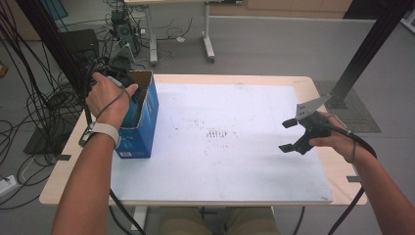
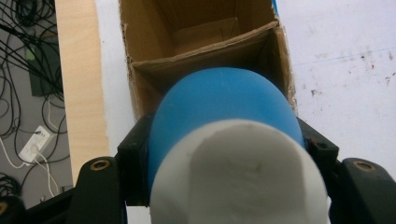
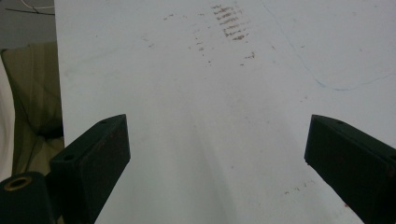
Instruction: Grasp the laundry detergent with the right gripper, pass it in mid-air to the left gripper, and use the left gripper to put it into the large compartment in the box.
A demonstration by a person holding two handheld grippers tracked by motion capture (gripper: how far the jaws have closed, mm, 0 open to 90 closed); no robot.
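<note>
The left gripper (image 2: 224,154) is poised right over the open top of the blue cardboard box (image 1: 143,115), which stands at the left edge of the white table mat (image 1: 220,147). Its jaws are pinched on a blue object with a white end (image 2: 226,140): rounded blue body pointing down toward the box, white end facing the camera. What the object is exactly, the pictures do not tell.

From the left gripper view, the blue nose sits just above the cardboard divider (image 2: 201,53) that splits the box into a near and a far compartment. This looks like a drop-in, and the trick will be alignment: the rounded nose seems to overlap that divider, so it would pay to settle on one compartment and centre over it before lowering. Keep the piece upright, go down slowly, and release only once the walls are guiding it. A snag on the torn cardboard rim could tip the light box.

Over on the right, the right gripper (image 1: 292,135) hovers above the bare mat, jaws spread wide and holding nothing. It is well apart from the box, free to steady it if called upon.
</note>
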